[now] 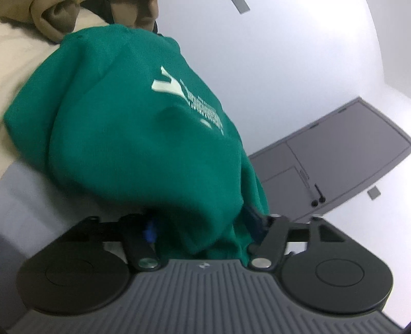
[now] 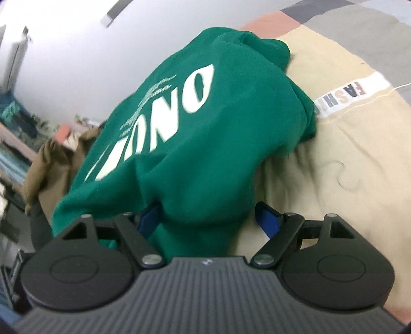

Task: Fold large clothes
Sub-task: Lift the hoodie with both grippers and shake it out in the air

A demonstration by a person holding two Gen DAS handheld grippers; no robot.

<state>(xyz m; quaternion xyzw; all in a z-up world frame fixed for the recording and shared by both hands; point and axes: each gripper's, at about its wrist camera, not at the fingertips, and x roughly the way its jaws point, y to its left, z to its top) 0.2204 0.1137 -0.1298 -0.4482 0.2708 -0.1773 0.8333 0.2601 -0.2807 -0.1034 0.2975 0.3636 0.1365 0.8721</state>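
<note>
Right wrist view: a bed [image 2: 346, 159] with a beige patchwork quilt fills the right side, and a green sweatshirt [image 2: 195, 133] with large white lettering lies bunched on it, running from the far middle down to the near edge. A brown garment [image 2: 48, 164] sits heaped to its left. The right gripper [image 2: 208, 221] points forward and slightly down; its blue-padded fingers [image 2: 267, 221] stand wide, with a fold of the sweatshirt between them, the right pad clear of the cloth.

Left wrist view: the same green sweatshirt [image 1: 128, 123] is draped across the middle, white print facing up, with a tan garment [image 1: 51, 23] beyond it at the far left and a grey door [image 1: 339, 154] to the right. The left gripper [image 1: 205, 228] has green cloth gathered between its fingers [image 1: 253, 226]; whether the pads are pressing on it I cannot tell.
</note>
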